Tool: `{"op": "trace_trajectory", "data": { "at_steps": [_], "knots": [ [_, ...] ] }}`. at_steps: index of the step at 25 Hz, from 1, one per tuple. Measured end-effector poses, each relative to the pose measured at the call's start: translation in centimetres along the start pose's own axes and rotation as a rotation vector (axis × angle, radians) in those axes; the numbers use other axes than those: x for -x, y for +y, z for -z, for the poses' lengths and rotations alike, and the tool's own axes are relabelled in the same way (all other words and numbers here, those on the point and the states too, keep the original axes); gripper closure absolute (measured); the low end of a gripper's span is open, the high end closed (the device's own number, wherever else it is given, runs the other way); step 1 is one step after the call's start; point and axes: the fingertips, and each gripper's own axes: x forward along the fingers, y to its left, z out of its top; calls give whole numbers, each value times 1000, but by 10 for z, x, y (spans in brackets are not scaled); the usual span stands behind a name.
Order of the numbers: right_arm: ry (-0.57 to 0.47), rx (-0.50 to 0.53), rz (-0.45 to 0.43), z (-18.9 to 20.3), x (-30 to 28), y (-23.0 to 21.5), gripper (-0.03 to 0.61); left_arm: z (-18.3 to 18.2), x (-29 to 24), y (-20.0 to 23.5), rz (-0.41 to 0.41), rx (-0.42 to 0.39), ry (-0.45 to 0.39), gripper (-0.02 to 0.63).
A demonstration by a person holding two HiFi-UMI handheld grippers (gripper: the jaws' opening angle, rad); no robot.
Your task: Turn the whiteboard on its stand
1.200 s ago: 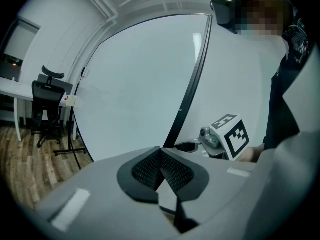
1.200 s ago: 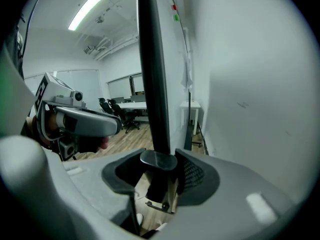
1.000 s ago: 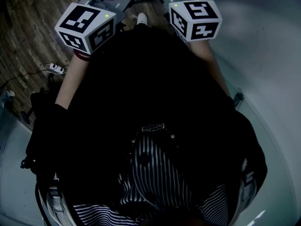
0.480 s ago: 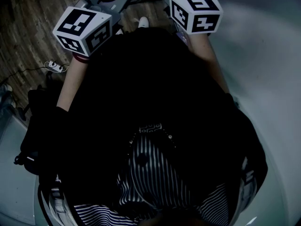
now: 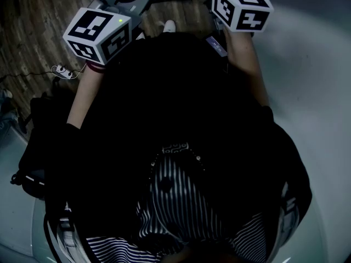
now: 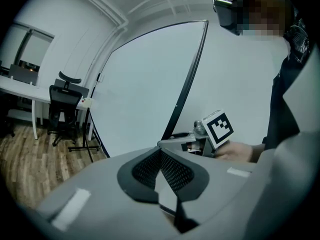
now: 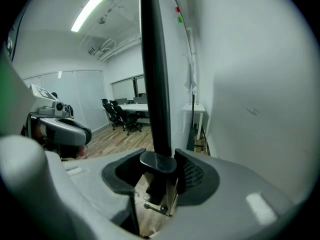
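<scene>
**Right hand carries the board's edge outward; left hand waits**

The right tongs [image 7: 157, 165] are closed on the black frame [image 7: 154, 79] of the whiteboard [image 6: 145, 89]. The frame's rounded end sits between the two pads and touches both. The left tongs [image 6: 160, 158] are pressed together with nothing between them. They point at the board's white face from a little way off.

In the head view, the marker cube on the right tongs [image 5: 241, 7] has slid up and out to the right over the last second. The cube on the left tongs [image 5: 98, 34] has hardly moved. The right-hand grip looks the same throughout, so the hand is probably taking the frame along with it, not letting go or reaching for a new hold.

I judge that the turn is under way and driven by the right hand alone. The left gripper view shows the board leaning, with its black edge running down to where the right tongs hold it. It has not yet settled into a new position.

The board stands in an office room with a wooden floor [image 6: 30, 149]. An office chair [image 6: 65, 101] and a desk [image 6: 20, 86] stand well apart behind it.

The grip is on a narrow edge near a corner, so a fast swing could twist the frame out of the pads. The free left tongs could steady the board if that happens.
</scene>
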Motion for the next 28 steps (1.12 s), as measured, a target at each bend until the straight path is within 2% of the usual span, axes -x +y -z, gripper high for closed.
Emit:
{"op": "trace_trajectory", "data": {
  "at_steps": [8, 17, 28],
  "knots": [
    [1, -15, 46, 12, 15, -22, 396, 9, 1, -3, 7, -4, 21, 613],
    [7, -26, 101, 30, 50, -43, 394, 13, -10, -34, 79, -33, 41, 613],
    [0, -28, 151, 36, 68, -38, 394, 16, -10, -51, 116, -37, 57, 613]
  ]
}}
